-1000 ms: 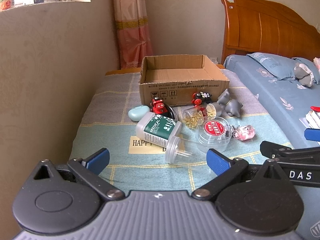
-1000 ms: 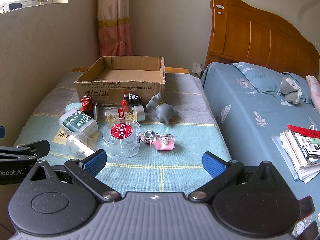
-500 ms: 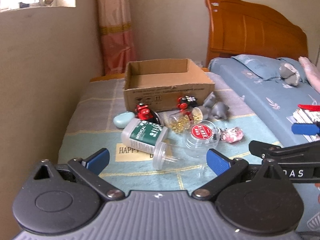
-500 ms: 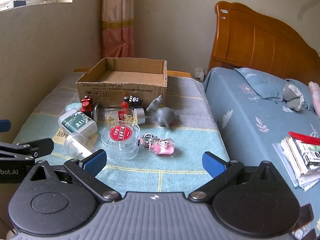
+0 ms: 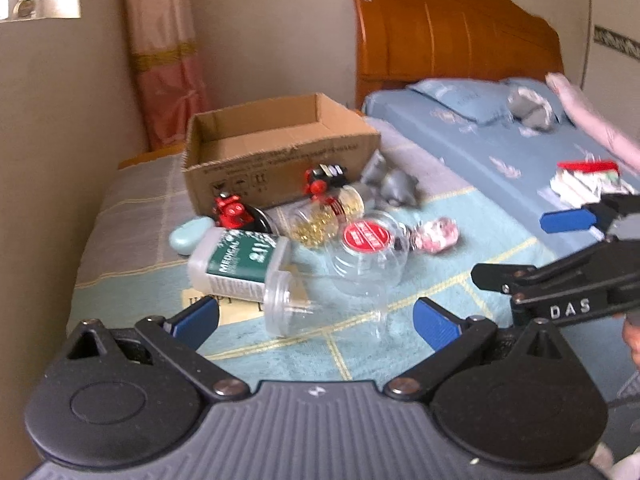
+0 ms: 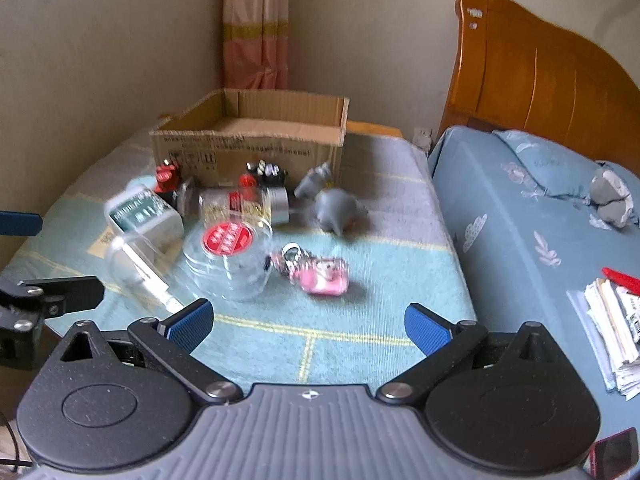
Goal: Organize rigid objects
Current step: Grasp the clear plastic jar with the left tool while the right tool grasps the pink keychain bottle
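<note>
An open cardboard box (image 5: 280,148) (image 6: 256,136) stands at the back of a cloth-covered table. In front of it lies a cluster: a green-labelled medical bottle (image 5: 240,264) (image 6: 140,216), a jar of yellow capsules (image 5: 320,216) (image 6: 240,204), a clear round tub with a red label (image 5: 366,248) (image 6: 228,256), a pink keychain (image 5: 436,234) (image 6: 322,276), a grey toy (image 5: 394,186) (image 6: 336,212) and small red toys (image 5: 230,210). My left gripper (image 5: 316,320) is open, short of the bottle's clear cap. My right gripper (image 6: 308,322) is open, just short of the keychain.
A mint oval case (image 5: 190,234) lies left of the bottle. A bed with blue sheet (image 6: 540,216) and wooden headboard (image 6: 532,80) sits to the right, with a paper stack (image 6: 616,332) on it. A wall (image 5: 60,120) borders the table's left side.
Both grippers have moved forward toward the cluster, which looms larger. The left view has swung right. Both stay open and hold nothing.
</note>
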A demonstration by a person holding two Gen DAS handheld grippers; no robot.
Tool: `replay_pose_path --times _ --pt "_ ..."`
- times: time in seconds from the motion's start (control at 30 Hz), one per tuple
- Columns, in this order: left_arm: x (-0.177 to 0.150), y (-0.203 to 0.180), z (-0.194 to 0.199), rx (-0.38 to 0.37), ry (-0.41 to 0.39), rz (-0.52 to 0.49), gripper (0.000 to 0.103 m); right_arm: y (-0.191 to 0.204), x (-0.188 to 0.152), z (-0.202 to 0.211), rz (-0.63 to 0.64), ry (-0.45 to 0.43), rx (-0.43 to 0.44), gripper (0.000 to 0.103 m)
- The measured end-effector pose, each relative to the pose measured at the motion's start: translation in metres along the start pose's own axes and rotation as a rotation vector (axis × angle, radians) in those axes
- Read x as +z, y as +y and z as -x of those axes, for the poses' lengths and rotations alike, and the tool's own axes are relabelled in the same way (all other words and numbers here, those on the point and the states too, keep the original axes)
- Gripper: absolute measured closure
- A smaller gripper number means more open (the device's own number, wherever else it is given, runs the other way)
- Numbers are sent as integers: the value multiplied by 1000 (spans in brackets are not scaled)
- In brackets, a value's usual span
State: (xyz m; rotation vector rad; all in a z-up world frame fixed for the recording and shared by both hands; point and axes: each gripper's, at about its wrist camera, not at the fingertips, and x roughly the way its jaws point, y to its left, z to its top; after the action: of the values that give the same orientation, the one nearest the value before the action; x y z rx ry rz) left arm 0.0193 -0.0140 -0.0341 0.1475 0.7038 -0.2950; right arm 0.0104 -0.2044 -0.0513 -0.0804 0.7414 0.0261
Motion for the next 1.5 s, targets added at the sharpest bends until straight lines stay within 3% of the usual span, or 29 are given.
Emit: replay_pose_path --times 0.23,0.47,0.7,0.8,1.0,1.5 --pt "-7 -2 -29 -39 56 -35 1 -10 -14 -40 6 79 23 0" --pt "-9 3 -56 -31 102 -37 1 -18 -19 -70 -9 137 49 0" --pt "-8 4 -72 -61 110 -31 2 -20 -16 -78 2 109 63 0" --pt "-7 3 -75 -70 106 -34 13 -20 -15 -82 1 88 59 0" --pt "-10 9 -72 -81 111 -41 13 -21 -8 -90 5 77 56 0" --pt "-26 43 -64 -9 159 19 13 -17 13 -115 7 59 44 0"
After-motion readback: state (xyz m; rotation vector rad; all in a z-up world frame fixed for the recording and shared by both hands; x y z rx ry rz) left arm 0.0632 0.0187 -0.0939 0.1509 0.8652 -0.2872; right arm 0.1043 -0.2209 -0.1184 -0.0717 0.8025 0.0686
